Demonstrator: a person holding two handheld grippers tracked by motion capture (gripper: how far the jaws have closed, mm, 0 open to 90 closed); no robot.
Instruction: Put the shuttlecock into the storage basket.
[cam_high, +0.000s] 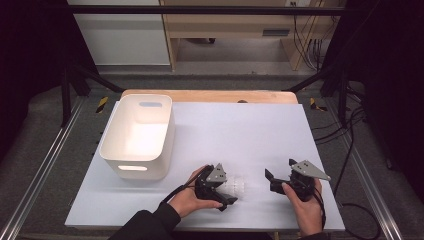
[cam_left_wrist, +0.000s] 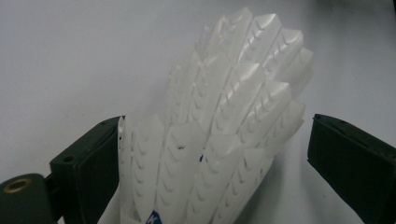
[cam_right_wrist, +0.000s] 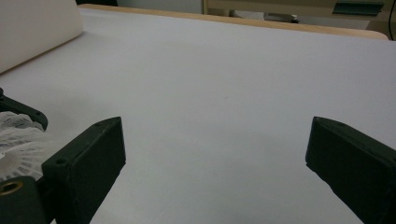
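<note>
Jaws of my left gripper (cam_high: 226, 192) stand wide apart around the stack of white shuttlecocks (cam_left_wrist: 224, 140), which lies on its side on the white bench (cam_high: 240, 130) near the front edge; one jaw touches the feathers, the other is still clear. I judge the stack very light, its feather skirts springy and easy to crush, so I would close gently on the nested skirts near the base. My right gripper (cam_high: 280, 175) waits open and empty nearby, and the white bin (cam_high: 112, 145) stands at the left.

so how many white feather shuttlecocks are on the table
1: a white feather shuttlecock lies on the white table cover between the open jaws of the left gripper. The white plastic bin looks empty.
</note>
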